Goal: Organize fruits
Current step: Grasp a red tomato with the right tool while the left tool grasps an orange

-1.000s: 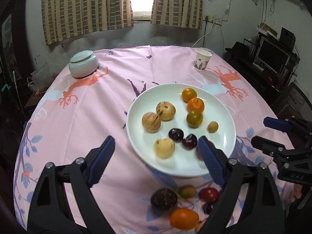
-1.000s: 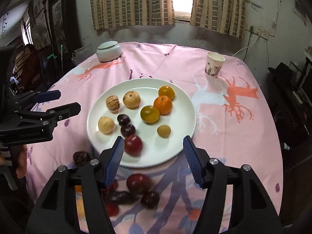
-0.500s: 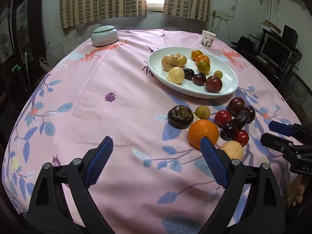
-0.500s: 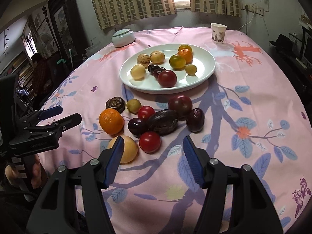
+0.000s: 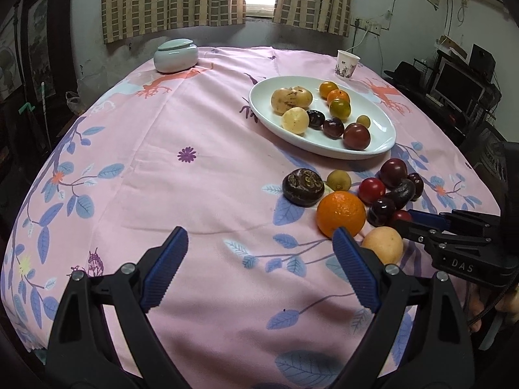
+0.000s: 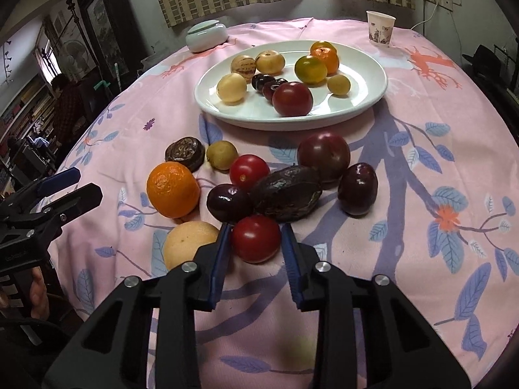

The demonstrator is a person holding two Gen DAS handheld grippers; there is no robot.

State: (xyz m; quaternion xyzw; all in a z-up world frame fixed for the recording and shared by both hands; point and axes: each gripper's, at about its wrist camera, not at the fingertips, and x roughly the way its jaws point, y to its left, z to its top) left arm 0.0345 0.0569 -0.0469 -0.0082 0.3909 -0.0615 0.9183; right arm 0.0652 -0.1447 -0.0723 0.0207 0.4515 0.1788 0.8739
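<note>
A white plate holds several fruits. Loose fruit lies on the pink cloth in front of it: an orange, dark plums, a wrinkled dark fruit and two red tomatoes. My right gripper is closing around the nearest red tomato, and both pads touch its sides. In the left wrist view the right gripper comes in from the right and the tomato peeks out behind it. My left gripper stands wide open over bare cloth, left of the orange.
A pale lidded jar and a paper cup stand at the far side of the round table. A yellow fruit lies just left of my right fingers. A person sits beyond the table's left edge. Shelves with a monitor stand to the right.
Both grippers pulled back from the plate toward the near table edge and sank. The right jaws narrowed from wide apart onto the red tomato. The left jaws stayed wide.
</note>
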